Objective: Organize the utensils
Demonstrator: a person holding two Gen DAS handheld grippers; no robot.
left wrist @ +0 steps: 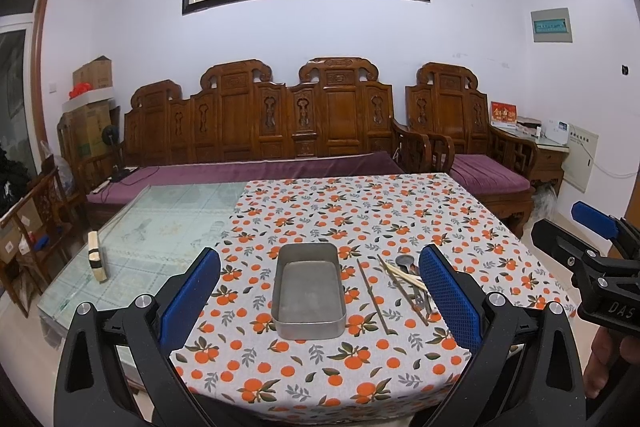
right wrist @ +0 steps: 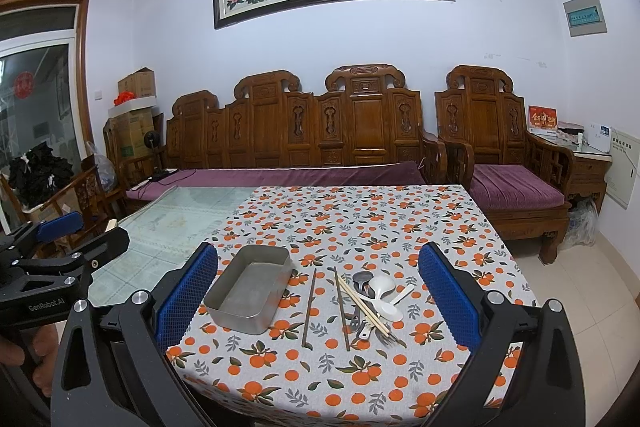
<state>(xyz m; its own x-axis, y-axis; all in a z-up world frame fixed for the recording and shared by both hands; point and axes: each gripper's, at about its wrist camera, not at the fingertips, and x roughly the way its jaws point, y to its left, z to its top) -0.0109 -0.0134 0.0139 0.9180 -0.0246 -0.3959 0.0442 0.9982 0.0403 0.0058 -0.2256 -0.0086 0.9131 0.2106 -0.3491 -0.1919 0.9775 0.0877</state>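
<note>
Both tongs, left (left wrist: pixel 320 301) and right (right wrist: pixel 318 299), gape empty; thin slippery chopsticks (right wrist: pixel 362 303) at the tin's (right wrist: pixel 250 291) three o'clock want mid-shaft pinching.

Table (right wrist: pixel 168 223): cloth (right wrist: pixel 360 227), tin (right wrist: pixel 248 291), utensils (right wrist: pixel 368 303)

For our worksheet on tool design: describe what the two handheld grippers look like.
Both the left gripper and right gripper are black plastic frames with silver screws and blue, grid-textured finger pads. One body reads "GenRobot.AI", the other "DAS".
</note>
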